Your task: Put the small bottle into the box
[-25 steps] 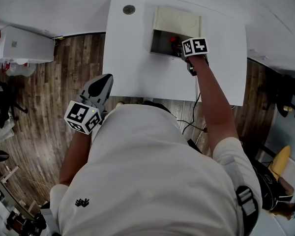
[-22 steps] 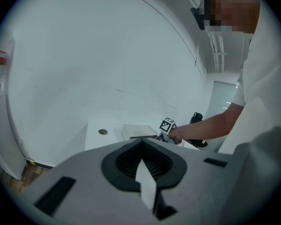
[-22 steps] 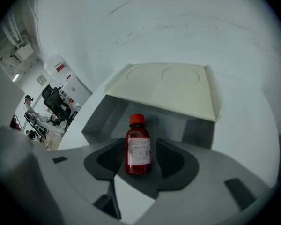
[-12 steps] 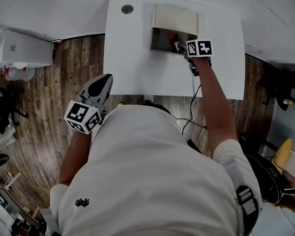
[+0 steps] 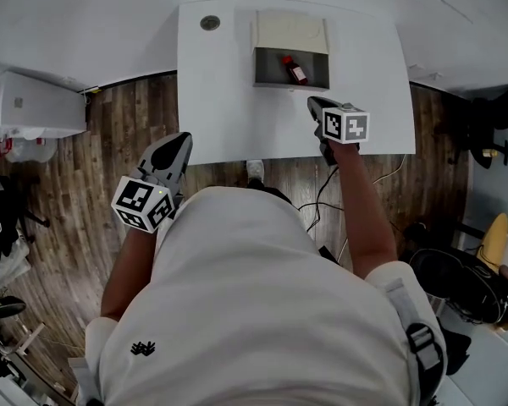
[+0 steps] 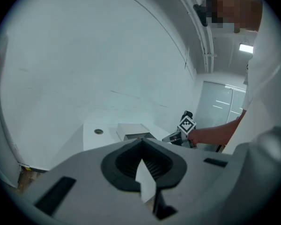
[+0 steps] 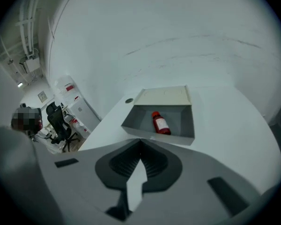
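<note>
Head view: the small red bottle (image 5: 294,69) lies inside the box (image 5: 269,68) on the white worktop (image 5: 220,100); the right claw (image 5: 315,103) is near the box, the left claw (image 5: 183,139) off the worktop; left gripper view: jaws pressed together, empty; right gripper view: likewise.

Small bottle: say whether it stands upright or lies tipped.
Tipped. The small bottle lies on its side on the floor of the box, red cap toward the back.

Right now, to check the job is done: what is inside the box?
A small red bottle lies on its side in the open box; nothing else shows. The near wall hides some floor.
</note>
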The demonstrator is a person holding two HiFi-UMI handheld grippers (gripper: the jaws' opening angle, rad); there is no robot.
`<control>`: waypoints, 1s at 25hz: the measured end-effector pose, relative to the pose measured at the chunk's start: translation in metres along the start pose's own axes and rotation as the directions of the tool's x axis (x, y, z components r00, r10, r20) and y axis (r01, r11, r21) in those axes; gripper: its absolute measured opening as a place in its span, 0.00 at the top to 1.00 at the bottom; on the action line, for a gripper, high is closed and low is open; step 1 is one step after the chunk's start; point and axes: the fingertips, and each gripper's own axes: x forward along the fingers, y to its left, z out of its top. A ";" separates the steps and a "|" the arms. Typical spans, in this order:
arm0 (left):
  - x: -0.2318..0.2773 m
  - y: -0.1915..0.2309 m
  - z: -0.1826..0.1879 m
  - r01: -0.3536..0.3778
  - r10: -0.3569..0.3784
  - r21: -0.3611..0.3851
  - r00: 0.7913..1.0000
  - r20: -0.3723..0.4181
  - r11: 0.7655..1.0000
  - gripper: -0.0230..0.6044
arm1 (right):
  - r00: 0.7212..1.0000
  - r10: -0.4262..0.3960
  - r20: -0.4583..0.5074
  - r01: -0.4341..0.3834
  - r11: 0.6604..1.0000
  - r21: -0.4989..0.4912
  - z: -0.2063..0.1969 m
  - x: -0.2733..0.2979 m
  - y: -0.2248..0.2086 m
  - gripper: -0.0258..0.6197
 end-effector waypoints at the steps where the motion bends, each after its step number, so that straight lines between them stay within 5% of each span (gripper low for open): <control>1: -0.003 0.000 0.000 0.008 -0.008 -0.003 1.000 0.001 1.000 0.96 | 1.000 0.007 0.001 -0.007 1.000 -0.004 -0.012 -0.005 0.011 0.95; 13: -0.057 -0.013 -0.042 0.112 -0.109 0.036 0.991 -0.078 0.993 0.96 | 0.990 0.143 0.002 -0.142 0.989 -0.040 -0.153 -0.061 0.172 0.95; 25: -0.080 -0.035 -0.072 0.216 -0.206 0.074 0.971 -0.123 0.974 0.96 | 0.986 0.117 0.118 -0.111 0.992 -0.056 -0.180 -0.105 0.235 0.95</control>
